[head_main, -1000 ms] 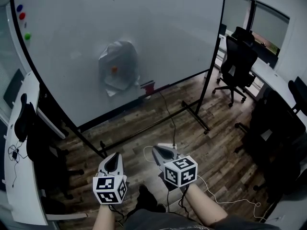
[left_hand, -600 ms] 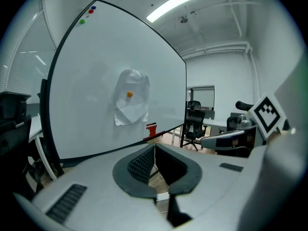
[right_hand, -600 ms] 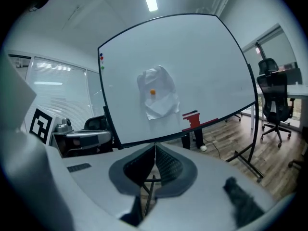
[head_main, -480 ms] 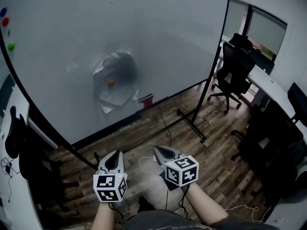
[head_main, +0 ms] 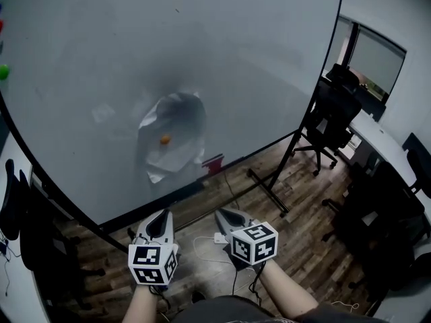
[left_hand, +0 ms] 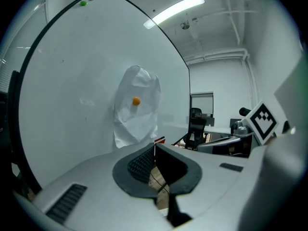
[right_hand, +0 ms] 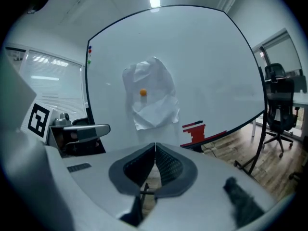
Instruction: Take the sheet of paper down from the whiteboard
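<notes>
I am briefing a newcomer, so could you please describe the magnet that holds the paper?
Start at the big whiteboard, then find the crumpled white sheet of paper low on it. The small round orange magnet sits near the sheet's middle; the other magnets, green and red, sit far off at the board's left edge.

White sheet of paper (head_main: 182, 155), orange magnet (head_main: 165, 139)
</notes>
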`<state>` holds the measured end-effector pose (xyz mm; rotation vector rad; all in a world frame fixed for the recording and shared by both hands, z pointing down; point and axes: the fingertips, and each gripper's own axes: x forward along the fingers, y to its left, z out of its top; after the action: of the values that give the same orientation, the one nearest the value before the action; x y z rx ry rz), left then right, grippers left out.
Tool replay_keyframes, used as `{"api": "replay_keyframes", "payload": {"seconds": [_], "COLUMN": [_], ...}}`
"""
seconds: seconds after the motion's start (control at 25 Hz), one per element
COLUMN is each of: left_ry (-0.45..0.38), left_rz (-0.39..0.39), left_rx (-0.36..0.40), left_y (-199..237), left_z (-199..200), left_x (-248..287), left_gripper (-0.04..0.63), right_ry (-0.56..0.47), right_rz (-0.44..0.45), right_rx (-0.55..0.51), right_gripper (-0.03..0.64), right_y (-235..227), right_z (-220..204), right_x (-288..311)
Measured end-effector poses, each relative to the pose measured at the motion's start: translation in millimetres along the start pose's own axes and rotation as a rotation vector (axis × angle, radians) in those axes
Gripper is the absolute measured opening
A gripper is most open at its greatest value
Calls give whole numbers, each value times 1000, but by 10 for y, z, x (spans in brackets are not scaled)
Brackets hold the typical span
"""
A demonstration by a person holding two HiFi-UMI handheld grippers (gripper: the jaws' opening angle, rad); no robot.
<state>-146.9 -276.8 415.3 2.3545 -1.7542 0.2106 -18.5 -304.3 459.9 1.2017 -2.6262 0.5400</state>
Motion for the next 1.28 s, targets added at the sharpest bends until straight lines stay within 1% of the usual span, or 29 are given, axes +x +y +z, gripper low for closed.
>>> {"api": "replay_keyframes", "payload": {"seconds": [0.12,0.28,0.44,0.56,0.8,1.12,1.28], "left_ry": [-2,9,22,20,13,12,12], "left_rz": [-9,-12,10,54,154,274,327], "left_rx": [0,2,0,-5,-24,-31,-32], "left_y": [95,91,81,122,181,227,280], "left_z": [18,-4,-14,8,162,265,309], "left_x": [96,189,280,340,507,797,907], "left_gripper": [18,18,18,18,18,18,18], "right_ry": [8,19,3,-6,24,50,49], "right_rz": [-5,-8,8,35,136,215,262], "right_rx": [-8,-2,7,12,-22,-43,-26], "right_gripper": [21,21,23,23,23,23,23], "right_y": [-27,-108,-211,-314,-456,-716,-788], "right_z": [-4,-11,81,169,376,543,624], "right_x": [94,167,256,405,726,1111,1287]}}
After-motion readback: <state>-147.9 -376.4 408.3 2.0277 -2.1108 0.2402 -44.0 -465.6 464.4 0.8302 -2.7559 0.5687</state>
